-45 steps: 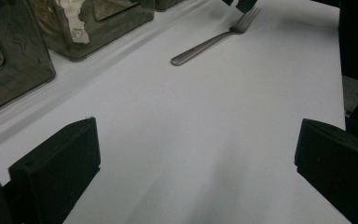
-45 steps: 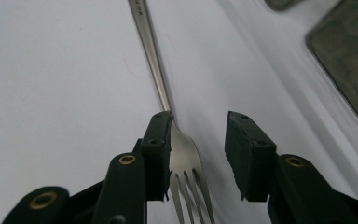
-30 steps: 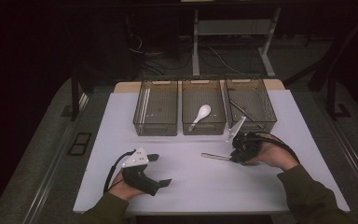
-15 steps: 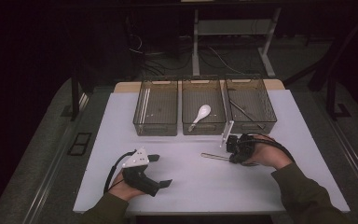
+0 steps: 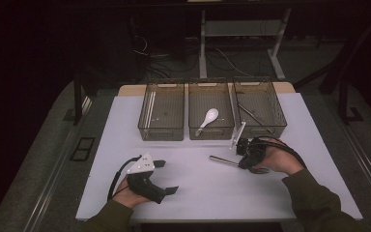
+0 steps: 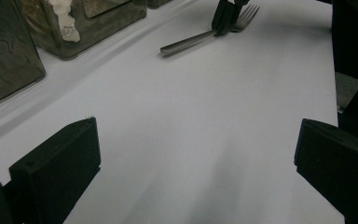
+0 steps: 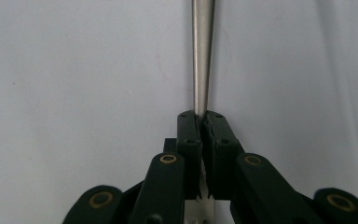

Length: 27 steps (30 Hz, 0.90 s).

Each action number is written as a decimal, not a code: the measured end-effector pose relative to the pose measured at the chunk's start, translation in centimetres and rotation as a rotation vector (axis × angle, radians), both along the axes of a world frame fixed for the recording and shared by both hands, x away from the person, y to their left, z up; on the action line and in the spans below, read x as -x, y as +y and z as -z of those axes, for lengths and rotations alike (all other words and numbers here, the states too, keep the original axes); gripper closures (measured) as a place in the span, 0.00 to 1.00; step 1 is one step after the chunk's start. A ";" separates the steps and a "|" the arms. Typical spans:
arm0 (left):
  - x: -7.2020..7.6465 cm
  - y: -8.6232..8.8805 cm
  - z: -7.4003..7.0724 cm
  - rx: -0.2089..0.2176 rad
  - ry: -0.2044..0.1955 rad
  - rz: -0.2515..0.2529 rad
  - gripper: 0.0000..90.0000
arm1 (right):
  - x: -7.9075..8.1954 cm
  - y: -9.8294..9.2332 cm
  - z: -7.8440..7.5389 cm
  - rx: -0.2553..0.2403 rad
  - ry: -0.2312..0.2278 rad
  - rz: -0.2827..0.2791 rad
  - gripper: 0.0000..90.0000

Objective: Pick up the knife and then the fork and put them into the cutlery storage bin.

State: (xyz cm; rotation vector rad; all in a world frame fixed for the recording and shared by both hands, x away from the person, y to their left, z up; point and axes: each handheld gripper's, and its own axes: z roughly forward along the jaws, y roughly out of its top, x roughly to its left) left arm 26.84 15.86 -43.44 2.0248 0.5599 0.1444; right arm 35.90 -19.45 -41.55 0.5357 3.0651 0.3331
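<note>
The right gripper [image 5: 247, 162] has just been closing its jaws — now clamped on the slim silver metal fork [image 5: 224, 161], low on the white table [image 5: 193, 193], right of centre. Lifting looks next. The left gripper [image 5: 166, 176], lower left, gapes wide, empty.

Three clear smoky plastic bins [image 5: 161, 126] stand in a row. One white ceramic soup spoon [image 5: 207, 120] and one shiny steel fork [image 6: 204, 33] are here, with two black handheld grippers [image 5: 150, 180].
</note>
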 end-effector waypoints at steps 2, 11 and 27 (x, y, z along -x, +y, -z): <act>0.0 0.0 0.0 0.000 -0.001 0.000 0.00 | 0.0 -0.4 -0.3 -0.028 0.004 0.022 0.95; 0.0 0.0 0.0 0.000 0.000 -0.001 0.00 | 0.2 -2.8 -2.5 -0.189 -0.035 0.101 0.95; -0.1 0.0 0.1 0.005 0.003 -0.005 0.00 | -0.9 -7.0 -6.3 -0.381 -0.146 0.282 0.95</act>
